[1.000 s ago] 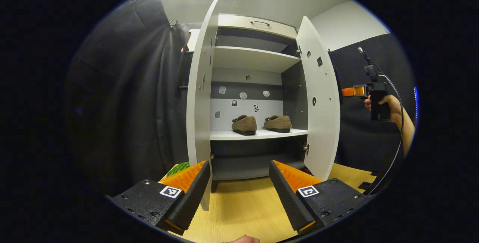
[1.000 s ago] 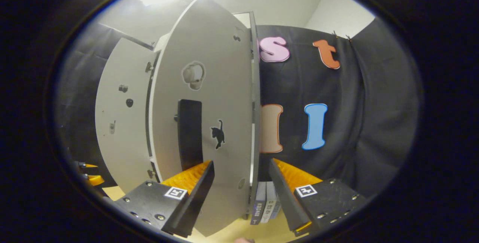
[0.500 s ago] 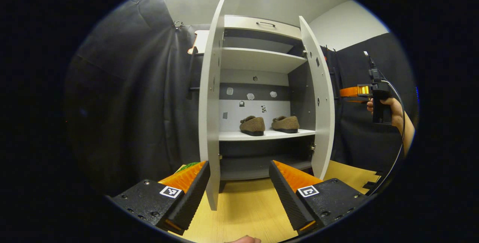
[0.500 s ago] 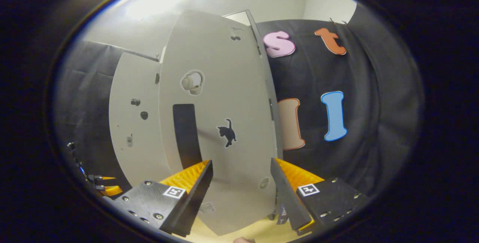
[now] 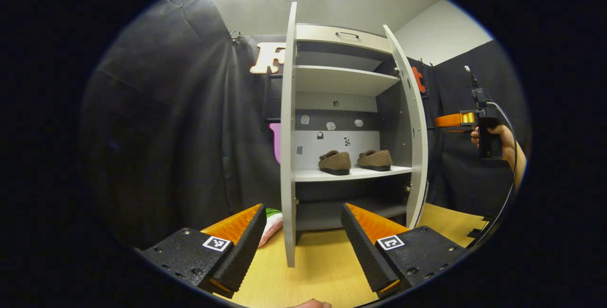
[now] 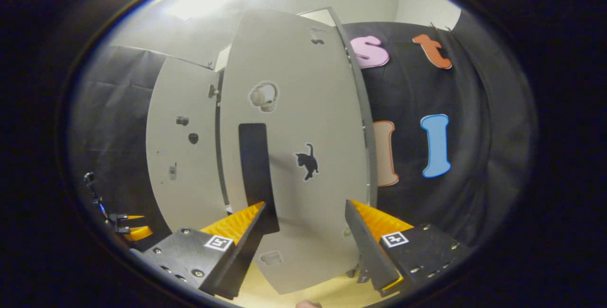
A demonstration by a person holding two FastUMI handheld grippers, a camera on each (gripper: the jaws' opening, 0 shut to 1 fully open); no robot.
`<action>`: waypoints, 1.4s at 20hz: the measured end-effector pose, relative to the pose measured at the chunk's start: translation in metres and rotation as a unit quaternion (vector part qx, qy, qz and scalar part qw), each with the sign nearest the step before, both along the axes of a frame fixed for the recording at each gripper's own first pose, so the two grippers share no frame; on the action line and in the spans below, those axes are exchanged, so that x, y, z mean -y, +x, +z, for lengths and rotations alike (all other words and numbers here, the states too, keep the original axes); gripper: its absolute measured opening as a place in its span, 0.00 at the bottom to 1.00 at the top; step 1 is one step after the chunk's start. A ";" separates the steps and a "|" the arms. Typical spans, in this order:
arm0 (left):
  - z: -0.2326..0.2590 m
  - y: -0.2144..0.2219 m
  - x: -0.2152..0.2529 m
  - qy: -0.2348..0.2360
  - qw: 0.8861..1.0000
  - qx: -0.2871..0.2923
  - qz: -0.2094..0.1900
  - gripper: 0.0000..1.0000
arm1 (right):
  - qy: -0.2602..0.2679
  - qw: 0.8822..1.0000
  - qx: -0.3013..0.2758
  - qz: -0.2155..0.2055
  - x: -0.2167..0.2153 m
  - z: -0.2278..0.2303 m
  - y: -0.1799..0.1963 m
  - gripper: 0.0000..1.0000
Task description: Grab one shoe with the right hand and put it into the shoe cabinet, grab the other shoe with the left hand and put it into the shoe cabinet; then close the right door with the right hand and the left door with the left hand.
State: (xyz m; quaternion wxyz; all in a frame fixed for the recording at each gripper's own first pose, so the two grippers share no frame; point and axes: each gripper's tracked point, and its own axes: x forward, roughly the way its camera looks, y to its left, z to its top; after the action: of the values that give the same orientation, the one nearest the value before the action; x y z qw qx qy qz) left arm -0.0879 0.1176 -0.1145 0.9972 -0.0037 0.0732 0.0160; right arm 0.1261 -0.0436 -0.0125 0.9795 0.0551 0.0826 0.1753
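Standing open on the wooden bench [image 5: 327, 270], the shoe cabinet [image 5: 344, 123] shows both brown shoes on its middle shelf [image 5: 351, 173]: the left shoe [image 5: 335, 162] and the right shoe [image 5: 375, 159] sit side by side, toes toward the back panel, close together but apart. In the left gripper view the left door [image 5: 287, 142] is seen almost edge-on, swung out toward the camera, and the right door [image 5: 413, 127] is angled partway in, with its inner face turned to the shelves. The left tool [image 5: 302, 237] hangs low in front of the cabinet with its fingers spread wide and nothing between them; the bottom edge of the left door falls in the gap between them, farther off. Off to the right a hand [image 5: 498, 139] holds the right tool [image 5: 448, 120] level, out beyond the right door's outer side. In the right gripper view the right tool [image 6: 308, 237] faces the outer face of the right door [image 6: 303, 156] from close by, its fingers wide apart and gripping nothing, while the door's dark vertical handle [image 6: 256, 175] stands just above its left finger; whether a fingertip touches the panel I cannot tell. A small black cat sticker [image 6: 307, 161] sits beside the handle, and the left door [image 6: 182, 146] shows beyond.
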 end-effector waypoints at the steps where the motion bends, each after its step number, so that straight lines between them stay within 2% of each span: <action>1: 0.001 0.001 -0.006 0.001 1.000 -0.002 0.007 0.96 | -0.011 1.000 0.005 -0.001 0.000 0.000 -0.001 0.98; 5: 0.007 0.004 -0.035 0.001 1.000 -0.008 0.030 0.96 | -0.009 1.000 0.007 0.011 -0.012 -0.009 -0.013 0.98; 9: 0.020 0.020 -0.073 0.002 0.997 0.000 0.072 0.96 | -0.011 1.000 0.007 0.015 -0.017 -0.012 -0.027 0.98; 12: 0.027 0.036 -0.096 -0.019 0.996 0.002 0.084 0.96 | -0.018 1.000 0.010 0.015 -0.024 -0.017 -0.044 0.98; 14: 0.031 0.048 -0.108 -0.037 0.996 -0.002 0.084 0.94 | -0.023 1.000 0.009 -0.002 -0.022 -0.020 -0.058 0.98; 15: 0.033 0.055 -0.115 -0.045 0.995 -0.002 0.086 0.96 | -0.024 1.000 0.013 -0.008 -0.023 -0.020 -0.065 0.98; 16: 0.036 0.063 -0.120 -0.052 0.995 -0.002 0.084 0.94 | -0.025 0.999 0.017 -0.012 -0.026 -0.020 -0.073 0.98; 18: 0.040 0.082 -0.130 -0.070 0.994 -0.008 0.080 0.95 | -0.023 0.999 0.026 -0.006 -0.037 -0.018 -0.089 0.98; 20: 0.047 0.103 -0.141 -0.082 0.993 -0.008 0.079 0.92 | -0.026 0.999 0.018 -0.006 -0.045 -0.024 -0.101 0.98; 21: 0.052 0.112 -0.146 -0.087 0.993 -0.006 0.080 0.96 | -0.027 1.000 0.009 -0.007 -0.048 -0.028 -0.106 0.98; 22: 0.058 0.121 -0.150 -0.090 0.993 -0.001 0.080 0.92 | -0.028 1.000 0.001 -0.006 -0.051 -0.032 -0.111 0.98; 23: 0.063 0.129 -0.150 -0.094 0.993 0.001 0.072 0.96 | -0.029 1.000 -0.006 -0.004 -0.055 -0.035 -0.115 0.98; 24: 0.070 0.134 -0.148 -0.095 0.993 0.003 0.066 0.92 | -0.031 0.999 -0.010 -0.002 -0.058 -0.038 -0.120 0.98; 25: 0.077 0.140 -0.144 -0.094 0.994 0.003 0.056 0.96 | -0.031 0.999 -0.010 0.002 -0.061 -0.038 -0.124 0.94; 26: 0.082 0.147 -0.142 -0.089 0.995 -0.001 0.051 0.92 | -0.032 0.999 -0.006 0.006 -0.063 -0.037 -0.129 0.98; 28: 0.085 0.153 -0.122 -0.063 0.997 -0.030 0.014 0.92 | -0.030 1.000 0.004 0.005 -0.063 -0.033 -0.137 0.98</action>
State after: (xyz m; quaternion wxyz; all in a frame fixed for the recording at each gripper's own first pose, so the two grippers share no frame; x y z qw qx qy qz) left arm 0.0655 0.2397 -0.0292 0.9920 -0.0672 0.1041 0.0253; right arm -0.0104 0.0197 -0.0452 0.9801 0.0247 0.0837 0.1781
